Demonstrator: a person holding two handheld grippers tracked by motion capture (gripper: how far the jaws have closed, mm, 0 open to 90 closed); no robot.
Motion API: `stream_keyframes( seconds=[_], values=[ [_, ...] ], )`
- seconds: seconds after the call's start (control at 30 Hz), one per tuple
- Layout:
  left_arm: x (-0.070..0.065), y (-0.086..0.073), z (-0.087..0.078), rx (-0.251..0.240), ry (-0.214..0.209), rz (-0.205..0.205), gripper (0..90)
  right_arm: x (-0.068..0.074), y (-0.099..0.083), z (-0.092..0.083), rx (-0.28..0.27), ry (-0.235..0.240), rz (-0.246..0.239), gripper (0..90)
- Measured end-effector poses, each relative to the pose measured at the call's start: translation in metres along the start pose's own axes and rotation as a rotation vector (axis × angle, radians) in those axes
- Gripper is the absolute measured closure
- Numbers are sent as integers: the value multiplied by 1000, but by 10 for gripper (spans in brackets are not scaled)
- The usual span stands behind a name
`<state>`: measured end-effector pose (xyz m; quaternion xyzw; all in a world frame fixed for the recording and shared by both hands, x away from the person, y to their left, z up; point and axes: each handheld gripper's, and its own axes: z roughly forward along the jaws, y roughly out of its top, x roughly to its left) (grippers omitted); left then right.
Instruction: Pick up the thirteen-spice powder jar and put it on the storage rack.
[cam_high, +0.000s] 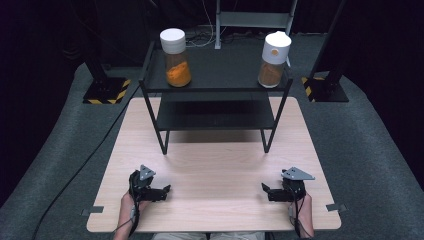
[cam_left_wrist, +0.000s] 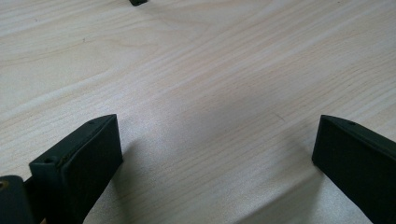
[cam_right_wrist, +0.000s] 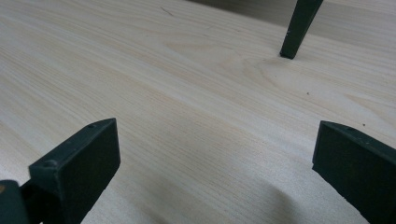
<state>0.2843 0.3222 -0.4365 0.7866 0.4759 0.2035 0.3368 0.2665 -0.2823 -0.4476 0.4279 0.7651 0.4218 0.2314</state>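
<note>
Two clear jars of orange powder stand on the top shelf of a black rack (cam_high: 215, 90): one with a flat white lid (cam_high: 175, 57) at the left, one with a white spout cap (cam_high: 274, 59) at the right. My left gripper (cam_high: 167, 190) rests near the table's front left, open, with bare wood between its jaws (cam_left_wrist: 217, 144). My right gripper (cam_high: 264, 188) rests at the front right, also open over bare wood (cam_right_wrist: 217, 149). The two grippers point toward each other.
The rack stands at the back half of the light wooden table (cam_high: 215, 175); one of its black legs (cam_right_wrist: 299, 28) shows in the right gripper view. Its lower shelf (cam_high: 215, 120) holds nothing. Cables trail from both grippers; dark carpet surrounds the table.
</note>
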Motion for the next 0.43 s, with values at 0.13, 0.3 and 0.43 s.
stream_keyframes(
  seconds=[0.13,0.3,0.43],
  values=[
    [0,0,0,0,-1,-1,9,1,0,0,-1,-3,0,0],
    [0,0,0,2,-1,2,9,1,-1,0,-3,-2,0,0],
    [0,0,0,0,-1,0,9,1,-1,-1,-7,1,-4,0]
  ],
)
